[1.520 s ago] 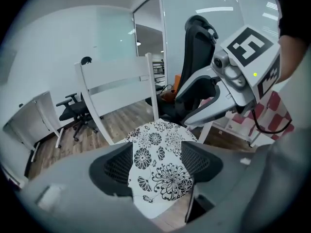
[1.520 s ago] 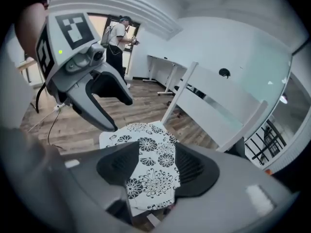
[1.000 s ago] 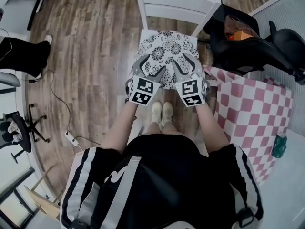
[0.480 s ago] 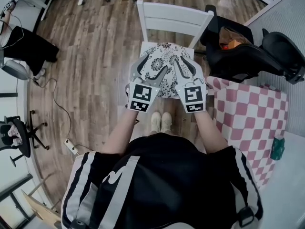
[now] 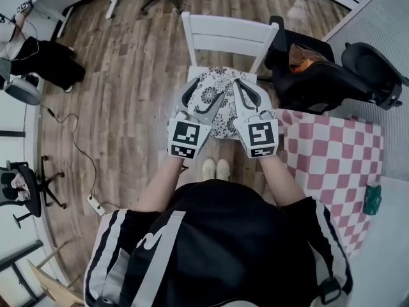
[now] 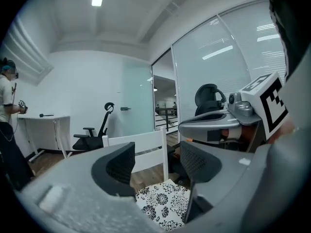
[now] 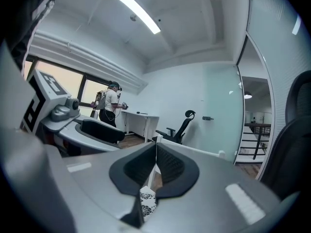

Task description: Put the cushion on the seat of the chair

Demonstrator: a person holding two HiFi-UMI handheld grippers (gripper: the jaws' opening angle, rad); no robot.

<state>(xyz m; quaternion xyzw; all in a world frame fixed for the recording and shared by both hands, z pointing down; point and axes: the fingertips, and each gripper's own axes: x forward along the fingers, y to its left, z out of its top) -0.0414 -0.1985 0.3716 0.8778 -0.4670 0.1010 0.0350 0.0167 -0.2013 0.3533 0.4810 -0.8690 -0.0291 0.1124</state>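
Observation:
The black-and-white flowered cushion (image 5: 219, 98) lies flat on the seat of the white chair (image 5: 223, 31). Both grippers hang above its front half, apart from it. My left gripper (image 5: 206, 89) is open and its jaws are closing a little. Nothing is between them; in the left gripper view the cushion (image 6: 163, 205) and the chair's backrest (image 6: 141, 152) show through the gap of that gripper (image 6: 160, 164). My right gripper (image 5: 245, 85) is shut on nothing. In the right gripper view its pads (image 7: 155, 166) meet, and a sliver of cushion (image 7: 147, 200) shows below them.
A black office chair (image 5: 326, 69) stands right of the white chair. A table with a pink checked cloth (image 5: 332, 152) is at the right. A power strip and cable (image 5: 96, 200) lie on the wood floor at the left. Another person (image 7: 111, 106) stands by a far desk.
Both grippers have lifted up off the cushion, which stays on the seat. The right gripper's jaws have closed; the left gripper's jaws stay wide.

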